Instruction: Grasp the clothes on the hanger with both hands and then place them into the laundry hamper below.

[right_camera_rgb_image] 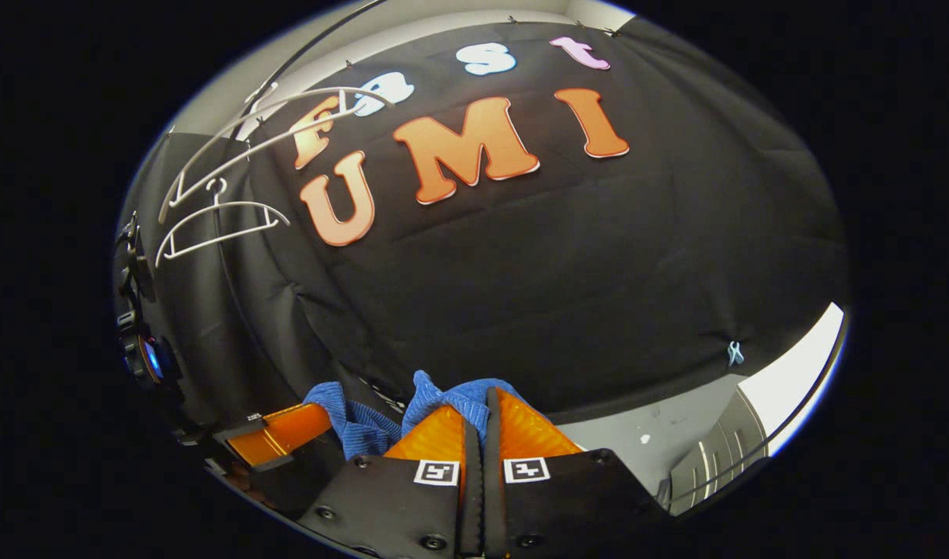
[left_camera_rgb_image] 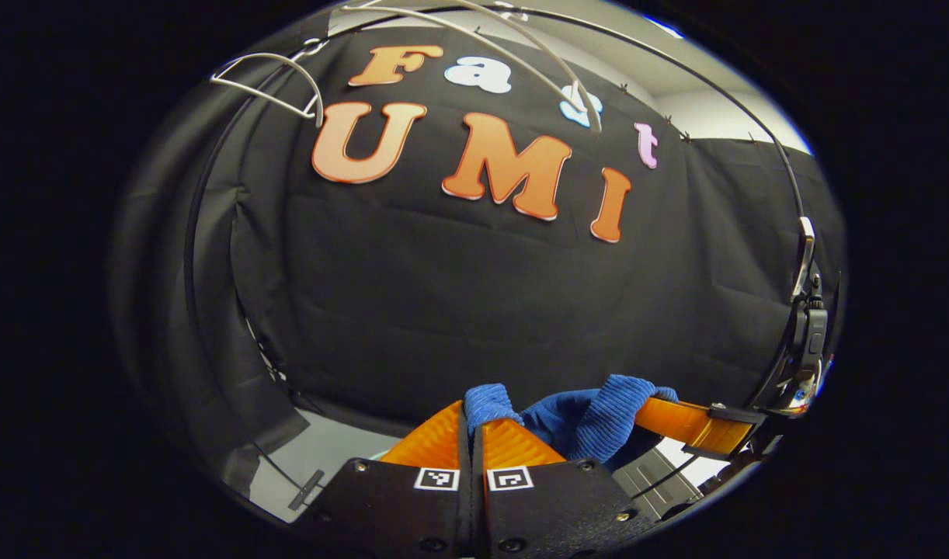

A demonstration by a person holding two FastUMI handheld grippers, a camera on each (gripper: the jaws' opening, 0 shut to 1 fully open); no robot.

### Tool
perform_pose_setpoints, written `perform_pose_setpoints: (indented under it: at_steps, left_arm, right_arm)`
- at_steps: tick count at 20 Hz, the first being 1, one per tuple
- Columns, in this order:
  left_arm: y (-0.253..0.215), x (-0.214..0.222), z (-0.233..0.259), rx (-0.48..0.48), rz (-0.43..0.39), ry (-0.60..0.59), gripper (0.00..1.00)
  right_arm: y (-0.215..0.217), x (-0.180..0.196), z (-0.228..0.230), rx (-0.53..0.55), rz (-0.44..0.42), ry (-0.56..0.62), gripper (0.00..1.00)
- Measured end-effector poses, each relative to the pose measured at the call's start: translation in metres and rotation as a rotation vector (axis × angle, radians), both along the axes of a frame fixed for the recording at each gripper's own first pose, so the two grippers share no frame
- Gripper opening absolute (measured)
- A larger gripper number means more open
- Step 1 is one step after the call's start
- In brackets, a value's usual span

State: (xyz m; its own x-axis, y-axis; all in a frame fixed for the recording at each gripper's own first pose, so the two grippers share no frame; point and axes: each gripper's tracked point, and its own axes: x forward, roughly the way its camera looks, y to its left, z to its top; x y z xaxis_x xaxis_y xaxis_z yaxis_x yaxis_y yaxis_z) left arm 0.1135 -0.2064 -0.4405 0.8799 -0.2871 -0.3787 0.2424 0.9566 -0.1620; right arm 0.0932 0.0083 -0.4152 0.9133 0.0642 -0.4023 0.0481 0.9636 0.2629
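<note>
A blue ribbed garment [left_camera_rgb_image: 591, 423] hangs stretched between my two grippers. In the left gripper view my left gripper [left_camera_rgb_image: 472, 419] is shut on one bunched end of it, and the right gripper [left_camera_rgb_image: 688, 423] holds the other end at the lower right. In the right gripper view my right gripper [right_camera_rgb_image: 484, 407] is shut on the blue garment [right_camera_rgb_image: 443, 400], with the left gripper [right_camera_rgb_image: 280, 435] off to the lower left pinching the same cloth. Bare white hangers [right_camera_rgb_image: 218, 221] hang on the rail at the upper left; they also appear in the left gripper view [left_camera_rgb_image: 276, 85]. The hamper is hidden.
A thin dark rail [left_camera_rgb_image: 785, 178] arcs overhead and down the side. The black cloth wall stands close ahead of both grippers. Pale floor [right_camera_rgb_image: 637, 435] shows at the bottom, with a grey slatted thing [right_camera_rgb_image: 715, 458] at the lower right.
</note>
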Motion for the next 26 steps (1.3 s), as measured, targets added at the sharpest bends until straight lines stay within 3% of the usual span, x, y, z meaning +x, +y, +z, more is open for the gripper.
perform_pose_setpoints:
  at_steps: [7, 14, 26]
  left_arm:
    - [0.002, -0.008, -0.084, 0.044, 0.028, 0.171, 0.0]
    - [0.017, -0.033, -0.177, 0.055, 0.082, 0.356, 0.01]
    - [0.022, -0.066, -0.257, 0.065, 0.07, 0.594, 0.0]
  right_arm:
    - [-0.023, -0.012, -0.082, -0.003, -0.062, 0.135, 0.08]
    - [-0.026, -0.034, -0.171, -0.062, -0.033, 0.319, 0.08]
    - [-0.05, -0.057, -0.277, -0.096, -0.076, 0.535, 0.08]
